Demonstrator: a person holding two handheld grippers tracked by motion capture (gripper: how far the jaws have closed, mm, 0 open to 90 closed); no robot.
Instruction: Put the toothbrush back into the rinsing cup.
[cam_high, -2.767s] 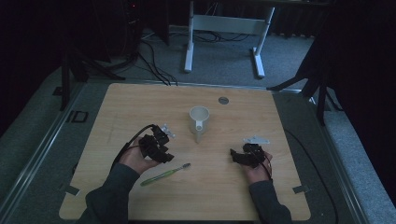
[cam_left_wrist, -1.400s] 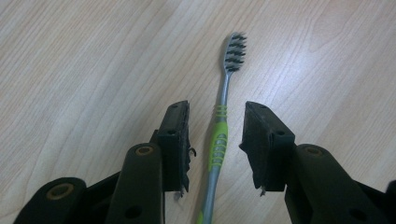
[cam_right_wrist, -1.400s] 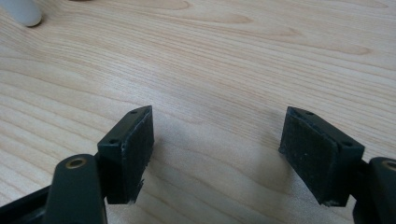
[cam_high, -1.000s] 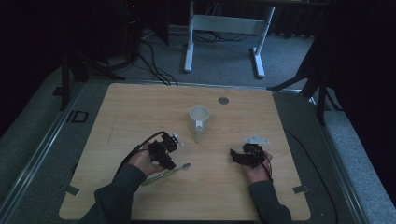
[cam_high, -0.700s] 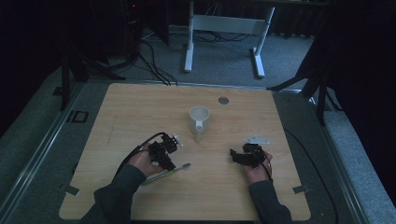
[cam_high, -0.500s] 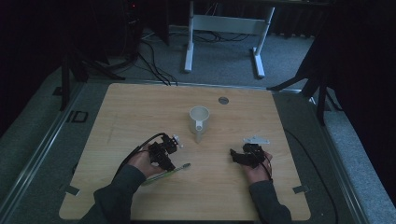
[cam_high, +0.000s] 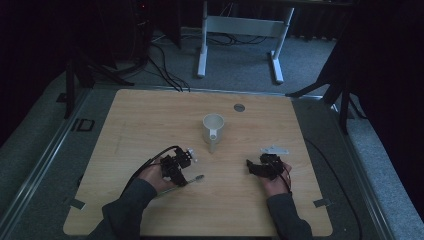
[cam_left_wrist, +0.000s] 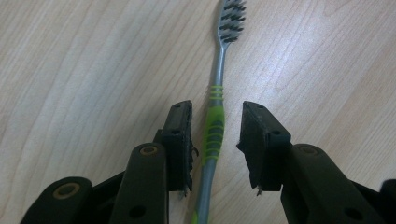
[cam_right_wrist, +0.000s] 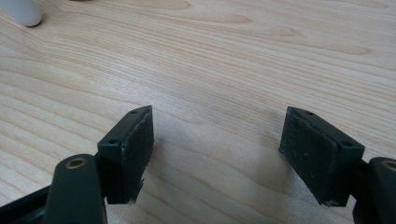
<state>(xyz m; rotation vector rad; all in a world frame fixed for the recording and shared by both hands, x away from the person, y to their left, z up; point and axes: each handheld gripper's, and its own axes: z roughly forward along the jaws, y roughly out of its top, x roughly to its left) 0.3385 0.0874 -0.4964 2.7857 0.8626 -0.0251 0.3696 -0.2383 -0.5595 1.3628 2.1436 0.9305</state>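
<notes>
Left gripper (cam_left_wrist: 215, 140): closing astride toothbrush (cam_left_wrist: 214, 135) grip, pads not yet pressing, aligned for lift | right gripper (cam_right_wrist: 219, 154): spread, empty, parked near table's (cam_high: 125, 125) right edge | mug (cam_high: 213, 131): mid-table, likely destination.

grey and green toothbrush (cam_left_wrist: 214, 126), lying flat on the wooden table, bristles facing up
</notes>
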